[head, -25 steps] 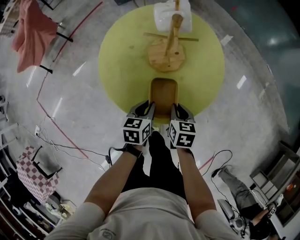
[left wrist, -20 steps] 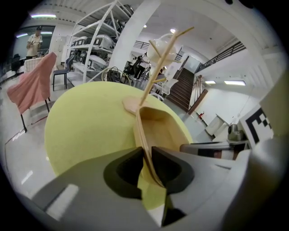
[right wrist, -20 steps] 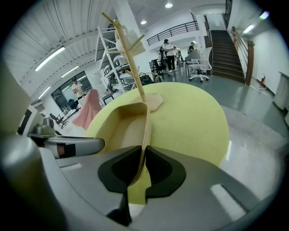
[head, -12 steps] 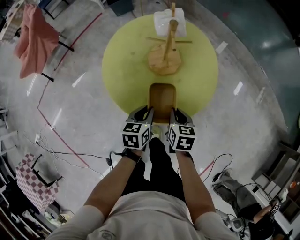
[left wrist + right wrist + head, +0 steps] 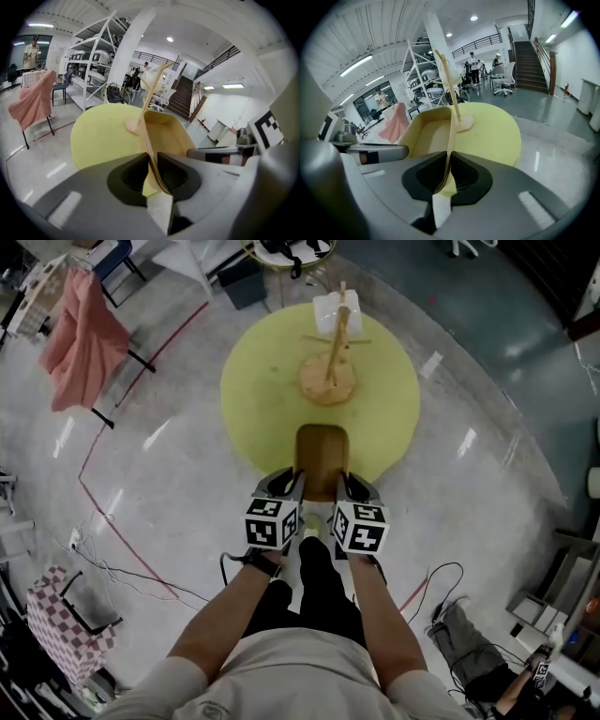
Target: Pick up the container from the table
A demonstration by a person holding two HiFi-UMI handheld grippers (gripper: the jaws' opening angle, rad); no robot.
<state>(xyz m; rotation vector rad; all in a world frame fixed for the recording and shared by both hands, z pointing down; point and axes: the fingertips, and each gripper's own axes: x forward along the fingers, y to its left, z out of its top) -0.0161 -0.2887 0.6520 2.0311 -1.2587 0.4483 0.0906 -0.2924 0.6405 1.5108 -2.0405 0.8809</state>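
Starting at the upper left of the head view, we've got a pink cloth (image 5: 86, 334) draped over a chair, well apart from everything else. Lower left there's a checkered thing (image 5: 54, 607) on the floor with cables near it.

Moving toward the middle, the left gripper (image 5: 294, 478) is clamped on the left long wall of the container (image 5: 322, 451). In the left gripper view the thin tan wall runs right between the two dark jaws, pinched tight. The container itself is a brown, open, oblong tray sitting at the bottom edge of the round yellow table (image 5: 267, 395), its near end poking out past the rim (we can't tell if it's clear of the tabletop or resting on it). Above it in the frame, a wooden stand (image 5: 328, 376) with an upright stick stands on the table, and a white bundle (image 5: 330, 307) sits at the far edge.

Just right of centre, the right gripper (image 5: 346, 482) is closed on the opposite long wall, same deal, wall squeezed between its jaws. The lower right corner is floor clutter and cables.
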